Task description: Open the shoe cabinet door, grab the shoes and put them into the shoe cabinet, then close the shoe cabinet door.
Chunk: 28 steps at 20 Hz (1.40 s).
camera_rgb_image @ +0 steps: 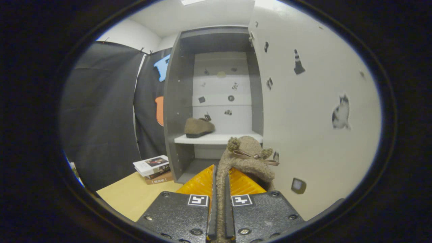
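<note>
One shoe (198, 127) already on the cabinet shelf (236, 137) – gripper (220, 189) clamped on the second shoe (248, 158) by its edge, held near the open door (314, 111), presumably for placing alongside.

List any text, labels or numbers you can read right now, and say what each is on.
No text reads clearly.
Stacked books beside the shoe cabinet: cover print too small and blurred.
Stickers on the open cabinet door and the back panel: pictures, such as a cat and a traffic cone; no legible words.
Square tags on the gripper: coded patterns, not words.
Fuzzy slipper clamped between the fingers, and the other slipper on the shelf: no label seen.
</note>
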### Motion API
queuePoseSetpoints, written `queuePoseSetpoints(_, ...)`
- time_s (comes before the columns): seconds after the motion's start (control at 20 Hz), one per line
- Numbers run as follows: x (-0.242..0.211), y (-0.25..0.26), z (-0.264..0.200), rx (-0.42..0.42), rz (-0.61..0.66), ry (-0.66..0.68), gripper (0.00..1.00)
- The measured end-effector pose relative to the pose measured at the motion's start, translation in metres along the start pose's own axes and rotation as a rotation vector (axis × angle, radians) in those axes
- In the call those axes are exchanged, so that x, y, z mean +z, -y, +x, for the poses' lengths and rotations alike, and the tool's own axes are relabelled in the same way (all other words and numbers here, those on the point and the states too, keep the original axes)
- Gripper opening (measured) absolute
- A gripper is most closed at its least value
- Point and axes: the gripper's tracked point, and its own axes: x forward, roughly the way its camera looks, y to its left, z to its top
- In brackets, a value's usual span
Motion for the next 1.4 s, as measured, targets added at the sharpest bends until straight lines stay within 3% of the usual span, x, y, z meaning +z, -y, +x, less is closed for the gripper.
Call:
queuePoseSetpoints(0.5,0.138,-0.011,-0.015,0.022,-0.086,0.114,0.12)
queuePoseSetpoints(0.7,0.184,-0.004,-0.004,-0.030,-0.153,0.129,0.12)
queuePoseSetpoints(0.95,0.233,0.002,0.016,-0.077,-0.146,0.135,0.12)
queuePoseSetpoints(1.15,0.245,-0.004,0.049,-0.096,-0.158,0.133,0.12)
queuePoseSetpoints(1.4,0.226,-0.014,0.117,-0.094,-0.154,0.060,0.12)
